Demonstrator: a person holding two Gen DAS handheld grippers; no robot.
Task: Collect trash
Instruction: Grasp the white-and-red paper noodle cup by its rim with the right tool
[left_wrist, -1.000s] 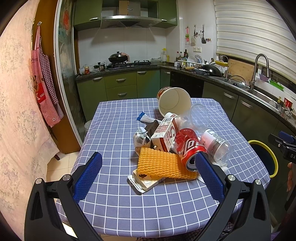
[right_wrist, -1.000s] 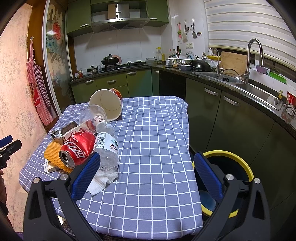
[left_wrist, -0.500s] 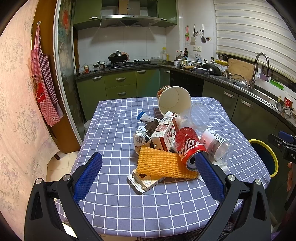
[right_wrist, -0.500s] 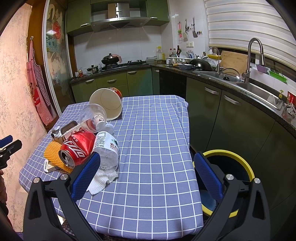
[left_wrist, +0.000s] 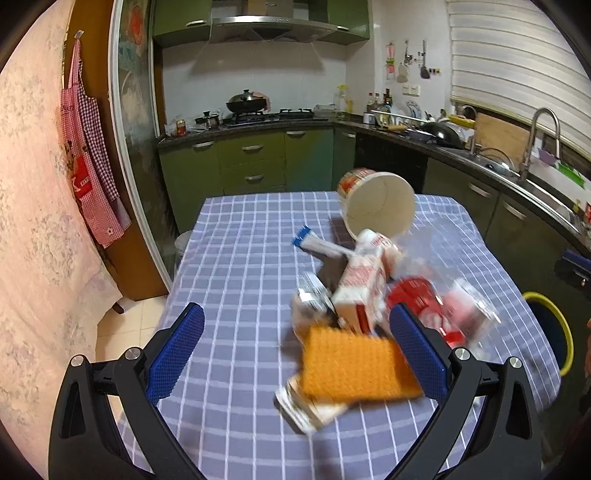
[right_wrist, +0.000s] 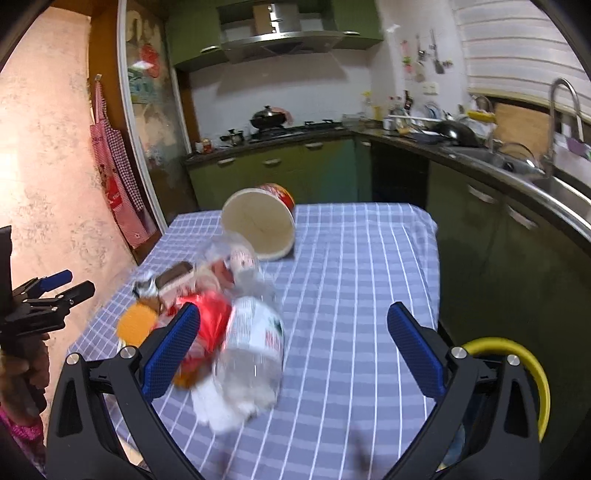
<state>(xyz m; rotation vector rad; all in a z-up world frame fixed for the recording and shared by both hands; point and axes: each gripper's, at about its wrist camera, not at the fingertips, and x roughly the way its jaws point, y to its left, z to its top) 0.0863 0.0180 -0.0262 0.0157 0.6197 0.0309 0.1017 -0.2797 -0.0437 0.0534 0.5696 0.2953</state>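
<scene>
A trash pile lies on the blue checked tablecloth (left_wrist: 240, 266): an orange sponge (left_wrist: 354, 362) on a flat wrapper, a milk carton (left_wrist: 362, 291), a red can (left_wrist: 417, 299), a clear plastic bottle (right_wrist: 251, 343) and a tipped paper bowl (left_wrist: 380, 206). The bowl also shows in the right wrist view (right_wrist: 258, 225). My left gripper (left_wrist: 295, 350) is open and empty, just short of the sponge. My right gripper (right_wrist: 291, 347) is open and empty, its left finger beside the can (right_wrist: 210, 321) and bottle. Both views are blurred.
A yellow-rimmed bin (right_wrist: 517, 369) stands on the floor right of the table; it also shows in the left wrist view (left_wrist: 554, 332). Green cabinets, stove and sink counter (left_wrist: 517, 177) run behind and to the right. An apron (left_wrist: 88, 158) hangs on the left.
Both grippers have moved forward toward the trash pile, and both views have gone blurry. The pile looks larger. Both stay open.
</scene>
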